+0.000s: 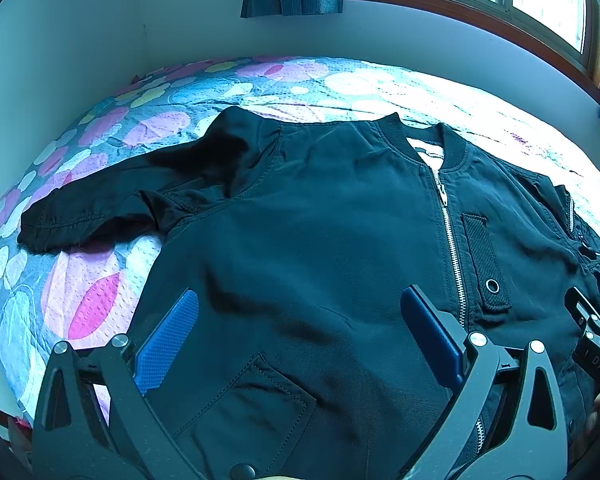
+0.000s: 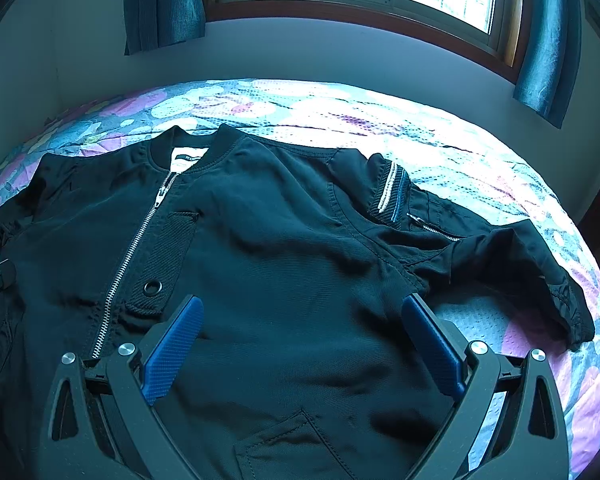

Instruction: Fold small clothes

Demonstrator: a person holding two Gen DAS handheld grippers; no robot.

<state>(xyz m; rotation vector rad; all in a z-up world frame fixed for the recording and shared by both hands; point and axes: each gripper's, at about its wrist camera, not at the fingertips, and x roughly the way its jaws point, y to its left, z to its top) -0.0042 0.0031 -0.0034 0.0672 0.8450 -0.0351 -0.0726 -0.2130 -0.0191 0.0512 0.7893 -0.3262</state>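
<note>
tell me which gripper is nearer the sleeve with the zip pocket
Right. The right gripper hovers beside that sleeve; the left gripper is across the zipper.

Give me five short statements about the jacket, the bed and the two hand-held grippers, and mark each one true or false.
1. The black jacket lies front up on the bedspread. True.
2. The jacket's zipper is undone all the way down. False: it is closed up to just below the collar.
3. The left hand-held gripper is clamped on a sleeve. False: its jaws stand open over the jacket's body, holding nothing.
4. The right hand-held gripper is open. True.
5. Both sleeves are already folded across the chest. False: the left-view sleeve and the right-view sleeve both lie spread outward on the bed.
</note>
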